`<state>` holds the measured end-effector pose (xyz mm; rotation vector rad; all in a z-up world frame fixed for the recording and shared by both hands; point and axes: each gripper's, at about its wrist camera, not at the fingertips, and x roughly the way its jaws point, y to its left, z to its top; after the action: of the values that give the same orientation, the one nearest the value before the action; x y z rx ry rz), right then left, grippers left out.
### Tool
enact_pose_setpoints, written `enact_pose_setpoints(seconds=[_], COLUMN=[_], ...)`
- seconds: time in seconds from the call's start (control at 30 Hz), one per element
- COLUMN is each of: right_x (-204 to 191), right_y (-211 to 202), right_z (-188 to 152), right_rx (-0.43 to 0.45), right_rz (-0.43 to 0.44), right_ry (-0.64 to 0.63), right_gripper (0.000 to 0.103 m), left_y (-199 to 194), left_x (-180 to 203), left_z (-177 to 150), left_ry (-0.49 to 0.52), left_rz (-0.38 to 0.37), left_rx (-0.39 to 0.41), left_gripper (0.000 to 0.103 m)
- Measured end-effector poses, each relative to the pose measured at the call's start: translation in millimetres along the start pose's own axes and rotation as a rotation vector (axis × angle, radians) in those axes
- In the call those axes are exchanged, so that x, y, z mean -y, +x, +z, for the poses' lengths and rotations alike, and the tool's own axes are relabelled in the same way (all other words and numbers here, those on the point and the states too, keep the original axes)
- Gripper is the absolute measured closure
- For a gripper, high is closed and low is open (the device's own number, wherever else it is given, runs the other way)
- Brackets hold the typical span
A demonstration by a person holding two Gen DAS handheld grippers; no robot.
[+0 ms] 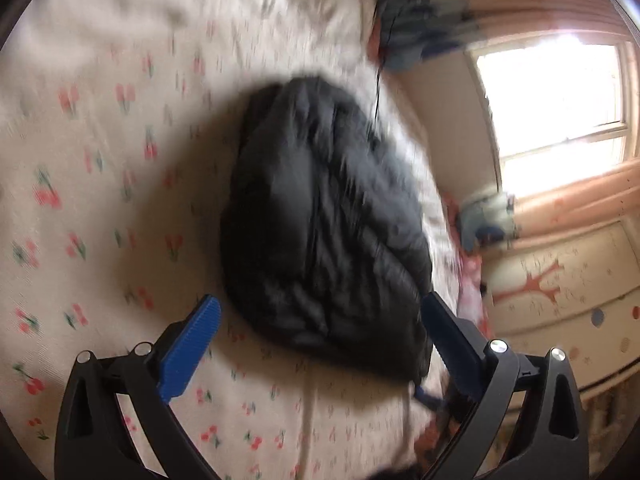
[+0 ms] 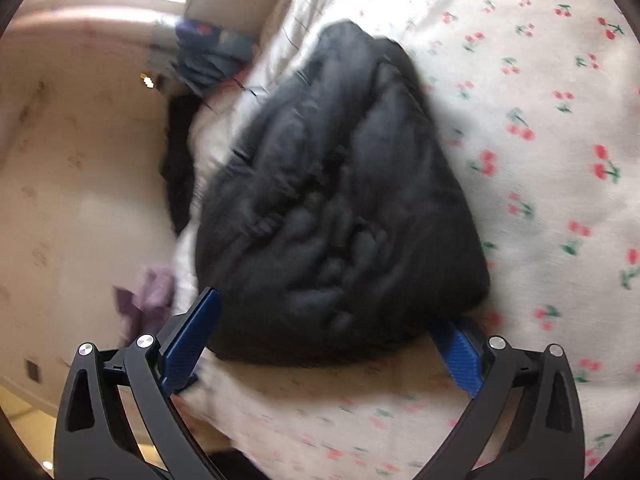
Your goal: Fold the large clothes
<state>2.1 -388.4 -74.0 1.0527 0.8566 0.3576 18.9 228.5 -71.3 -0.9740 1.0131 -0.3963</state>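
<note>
One black jacket (image 1: pixel 324 216), two tongs (image 1: pixel 320 320) (image 2: pixel 328 320)

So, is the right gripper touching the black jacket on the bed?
Cannot tell. In the right wrist view, the right gripper has open jaws around the black jacket's near edge, but blur hides any contact or gap.

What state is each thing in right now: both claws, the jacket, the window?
Left claw: open, holding nothing, jaws spread either side of the jacket's near end.
Right claw: open, holding nothing, jaws spread at the jacket's near edge.
Black puffer jacket: folded into a compact bundle, lying on the cherry-print bedsheet.
Window: curtains drawn aside, daylight coming through.
</note>
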Motion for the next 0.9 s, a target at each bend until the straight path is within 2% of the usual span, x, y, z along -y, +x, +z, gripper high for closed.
enact_pose_setpoints(seconds=[0.07,0.13,0.27,0.3,0.37,0.43,0.5,0.53,0.6,0.67,0.73,0.8,0.87,0.9], right_x=[-6.2,-16.6,-46.4,-53.1,-58.1,-59.6,-44.9,-34.6,-1.6,23.6,27.3,22.4,18.1,21.1], right_y=[-6.5,-13.1,-20.6,-23.0,-29.2,-27.2,-27.6,-25.3,-21.1,-11.0,-4.8,3.0,11.8,17.6], right_z=[4.6,10.3,24.4,26.5,29.3,23.7,14.2,9.3,0.3,-5.0,-3.4,5.7,17.2,23.0], right_rx=[0.035,0.057,0.069,0.065,0.05,0.03,0.015,0.005,-0.028,-0.055,-0.049,-0.03,-0.014,-0.006], right_rz=[0.077,0.152,0.23,0.232,0.196,0.124,0.034,-0.008,-0.071,-0.069,-0.046,0.018,0.051,0.035], right_ry=[0.02,0.04,0.027,0.008,-0.026,-0.045,-0.039,-0.019,0.061,0.136,0.126,0.113,0.1,0.109], right_gripper=[0.006,0.006,0.006,0.006,0.006,0.006,0.006,0.006,0.006,0.006,0.006,0.006,0.006,0.006], left_y=[20.9,43.4,75.0,82.8,88.5,79.7,75.0,78.9,92.9,101.9,94.7,89.3,95.7,101.4], left_x=[-7.2,-1.3,9.1,9.1,10.6,24.5,36.1,37.8,28.1,13.9,13.6,19.7,19.0,15.8], left_z=[-3.7,-8.2,-18.0,-17.5,-16.8,-13.4,-13.4,-14.9,-15.4,-16.8,-13.4,-10.4,-9.9,-10.1], left_ry=[-0.041,-0.039,-0.011,-0.024,-0.04,-0.002,0.051,0.067,0.03,-0.028,-0.041,-0.013,-0.012,-0.031], left_rz=[-0.051,-0.085,-0.043,-0.034,-0.025,-0.065,-0.078,-0.039,0.032,0.07,0.055,0.046,0.056,0.069], left_rx=[-0.106,-0.19,-0.217,-0.213,-0.14,-0.042,0.0,0.003,-0.041,-0.056,0.012,0.059,0.05,0.039], left_gripper=[0.007,0.007,0.007,0.007,0.007,0.007,0.007,0.007,0.007,0.007,0.007,0.007,0.007,0.007])
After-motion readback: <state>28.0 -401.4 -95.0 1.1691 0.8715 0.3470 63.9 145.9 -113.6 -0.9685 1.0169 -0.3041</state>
